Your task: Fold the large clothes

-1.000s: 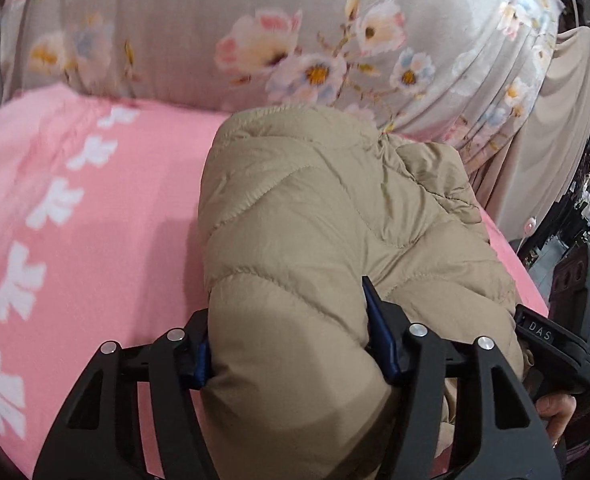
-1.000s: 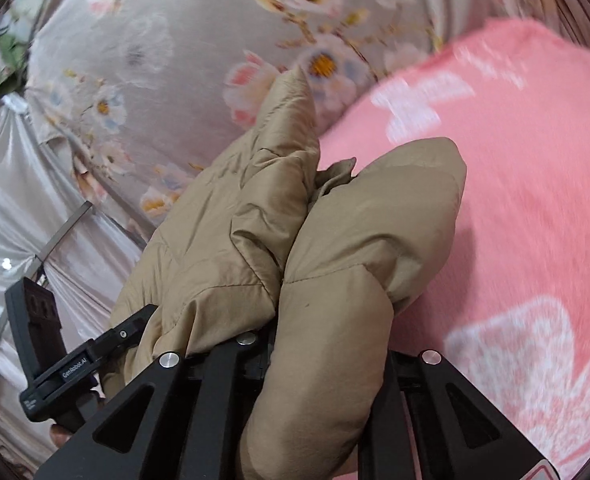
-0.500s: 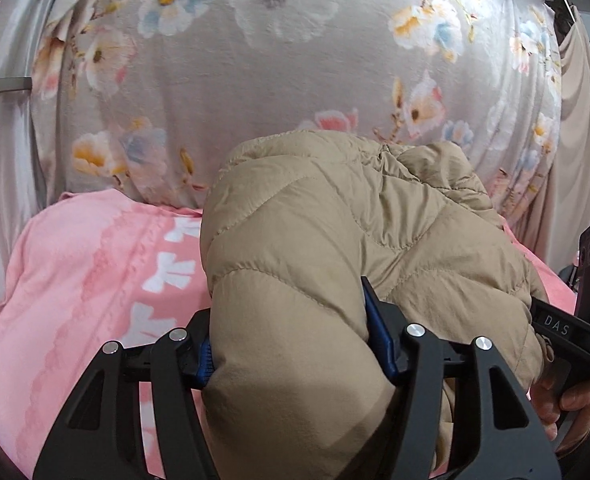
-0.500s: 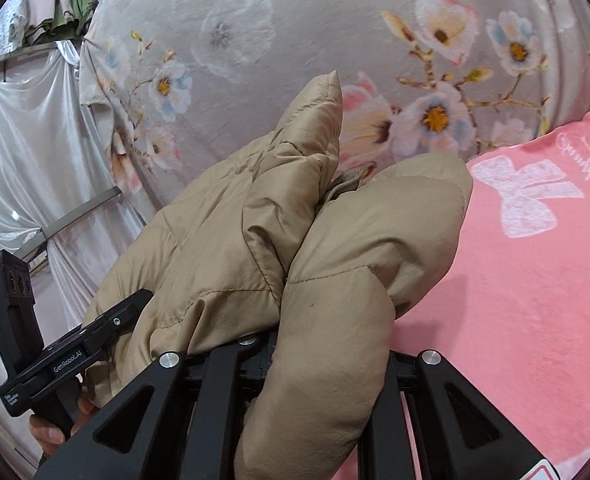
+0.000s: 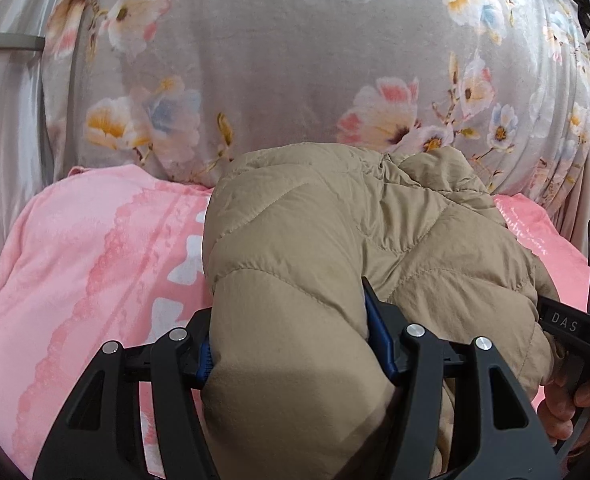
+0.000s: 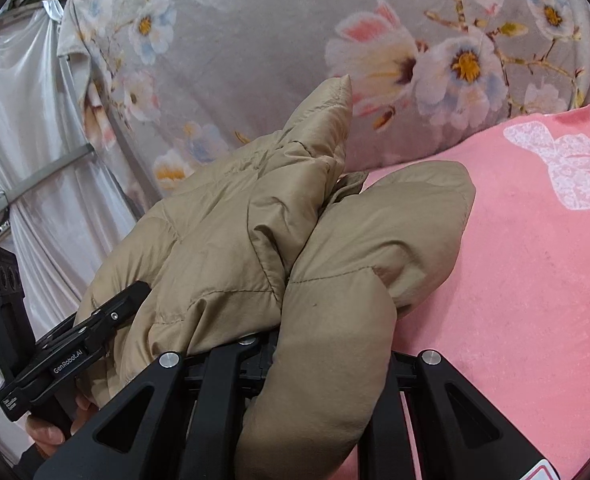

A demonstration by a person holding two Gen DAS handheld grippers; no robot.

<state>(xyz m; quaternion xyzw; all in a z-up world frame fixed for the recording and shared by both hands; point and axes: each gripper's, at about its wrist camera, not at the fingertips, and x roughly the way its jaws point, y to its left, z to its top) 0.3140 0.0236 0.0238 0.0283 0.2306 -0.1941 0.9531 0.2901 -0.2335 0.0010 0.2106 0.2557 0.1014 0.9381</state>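
Left wrist view: the left gripper (image 5: 291, 344) has its 2 fingers (image 5: 379, 340) clamped on a fold of the tan puffer jacket (image 5: 335, 240), bunched above a pink blanket (image 5: 75, 280); a floral cloth (image 5: 295, 60) hangs behind. Right wrist view: the right gripper (image 6: 331, 364) is clamped on another fold of the jacket (image 6: 235, 240), over the blanket (image 6: 535, 280), with the left gripper (image 6: 79, 352) at far left.
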